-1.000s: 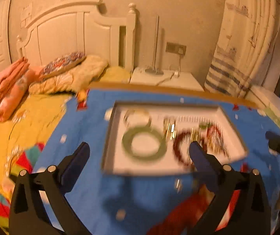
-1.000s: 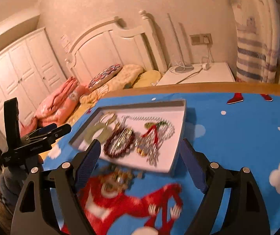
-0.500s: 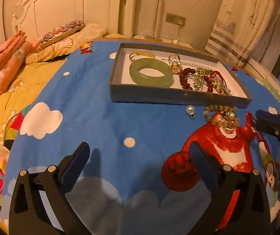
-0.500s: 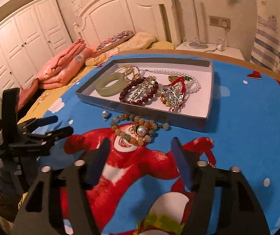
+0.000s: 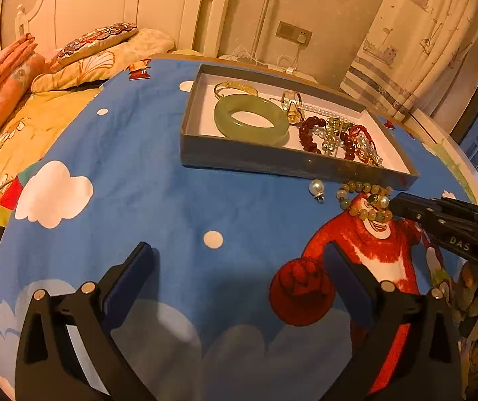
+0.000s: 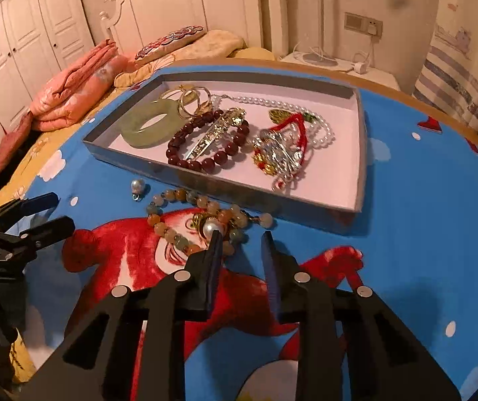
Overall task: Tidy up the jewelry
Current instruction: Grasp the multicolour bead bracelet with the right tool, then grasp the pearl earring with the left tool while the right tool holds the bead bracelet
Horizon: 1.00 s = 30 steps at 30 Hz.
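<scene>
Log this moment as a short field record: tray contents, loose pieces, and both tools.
tray: grey, on the blue cartoon cloth
in tray: jade bangle, dark red bead bracelet, pearl strand
loose on cloth: mixed-bead bracelet, single pearl charm
right tool: partly open, tips at the mixed-bead bracelet
left tool: open, holding nothing
</scene>
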Tool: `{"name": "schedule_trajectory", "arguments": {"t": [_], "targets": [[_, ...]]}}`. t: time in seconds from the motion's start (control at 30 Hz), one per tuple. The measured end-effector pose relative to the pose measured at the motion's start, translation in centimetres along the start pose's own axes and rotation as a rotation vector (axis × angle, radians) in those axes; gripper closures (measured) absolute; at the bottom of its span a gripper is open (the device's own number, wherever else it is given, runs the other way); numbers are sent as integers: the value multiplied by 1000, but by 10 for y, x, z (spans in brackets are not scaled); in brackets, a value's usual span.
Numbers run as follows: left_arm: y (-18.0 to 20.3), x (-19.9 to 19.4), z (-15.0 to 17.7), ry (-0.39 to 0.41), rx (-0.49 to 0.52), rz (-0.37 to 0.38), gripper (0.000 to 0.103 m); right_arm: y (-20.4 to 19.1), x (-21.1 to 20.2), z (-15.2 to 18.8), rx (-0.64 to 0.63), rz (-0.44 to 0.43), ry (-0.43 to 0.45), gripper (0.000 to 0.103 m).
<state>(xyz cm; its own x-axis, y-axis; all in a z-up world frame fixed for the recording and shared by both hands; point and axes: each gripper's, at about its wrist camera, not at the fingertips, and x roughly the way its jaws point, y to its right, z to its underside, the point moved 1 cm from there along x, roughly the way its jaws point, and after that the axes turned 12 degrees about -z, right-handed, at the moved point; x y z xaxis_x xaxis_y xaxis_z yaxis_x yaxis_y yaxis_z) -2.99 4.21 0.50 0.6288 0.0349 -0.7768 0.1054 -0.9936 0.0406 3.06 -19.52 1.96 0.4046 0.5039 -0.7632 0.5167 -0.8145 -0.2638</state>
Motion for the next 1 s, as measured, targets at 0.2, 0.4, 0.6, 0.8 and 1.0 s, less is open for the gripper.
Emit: {"name": "schedule_trajectory", "arguments": {"t": [0.2, 0.4, 0.6, 0.8, 1.0], "targets": [[-4, 0, 0, 5, -18, 22, 2, -17, 12, -7, -88, 65, -42, 78], [-6, -2, 0, 10, -33, 39, 2, -26, 16, 0, -119, 36, -30, 90], [-7, -3, 1, 10, -33, 38, 2, -32, -13, 0, -108, -85, 83, 90], [-6, -2, 0, 9, -30, 34, 2, -55, -38, 6, -172, -189, 101, 90], [-5, -2, 1, 3, -14, 15, 2, -43, -48, 36, -140, -214, 55, 90]]}}
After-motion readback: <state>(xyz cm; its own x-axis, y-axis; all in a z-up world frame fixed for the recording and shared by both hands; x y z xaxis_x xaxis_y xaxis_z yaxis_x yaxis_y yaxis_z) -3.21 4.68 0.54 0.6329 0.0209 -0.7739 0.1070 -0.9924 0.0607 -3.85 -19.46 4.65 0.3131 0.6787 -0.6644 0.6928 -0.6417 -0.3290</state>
